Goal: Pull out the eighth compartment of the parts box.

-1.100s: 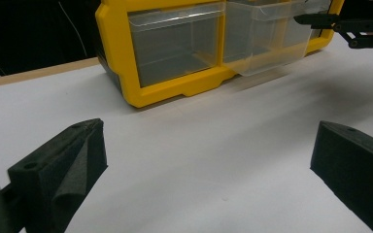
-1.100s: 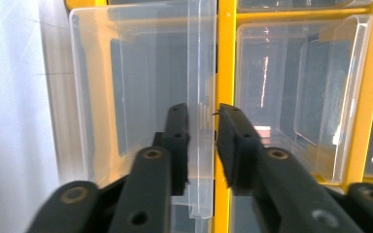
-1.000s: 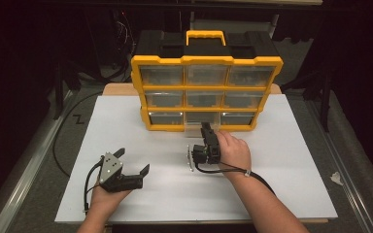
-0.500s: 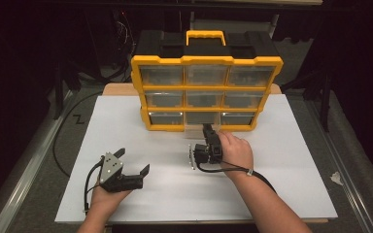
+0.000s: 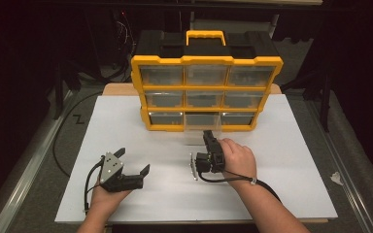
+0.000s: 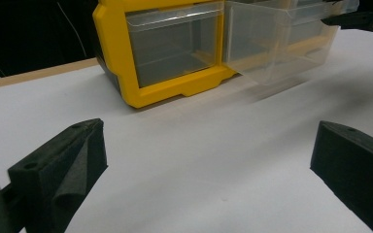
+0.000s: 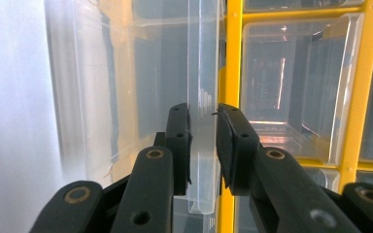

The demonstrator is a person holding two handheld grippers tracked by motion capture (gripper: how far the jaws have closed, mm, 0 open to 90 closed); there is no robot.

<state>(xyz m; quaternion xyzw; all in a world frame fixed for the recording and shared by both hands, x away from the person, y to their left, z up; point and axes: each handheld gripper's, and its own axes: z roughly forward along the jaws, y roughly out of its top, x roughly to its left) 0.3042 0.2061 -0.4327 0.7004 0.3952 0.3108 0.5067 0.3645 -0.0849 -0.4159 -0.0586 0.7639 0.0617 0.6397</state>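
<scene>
A yellow-framed plastic organiser case (image 5: 206, 92) with nine clear drawers and a black back stands upright at the far side of the white table board (image 5: 126, 126); its clear plastic drawer in the middle of the bottom row (image 5: 201, 127) juts out of the frame toward the person, partly pulled, its base just above the board. The right gripper (image 5: 208, 137) — held in the person's right hand (image 5: 237, 158) — points at that drawer with its jaws clenched on the drawer's front lip; in the right gripper view the two black pads (image 7: 179, 141) press the thin clear wall (image 7: 203, 97) from either side, having just closed on it, with the yellow frame post (image 7: 233, 58) directly behind. The left gripper (image 5: 134, 167) rests low on the board at the near left, well apart from the case, its jaws spread wide and holding nothing; in the left gripper view the pulled drawer (image 6: 277, 43) sticks out beside the bottom-left closed drawer (image 6: 175, 41).
</scene>
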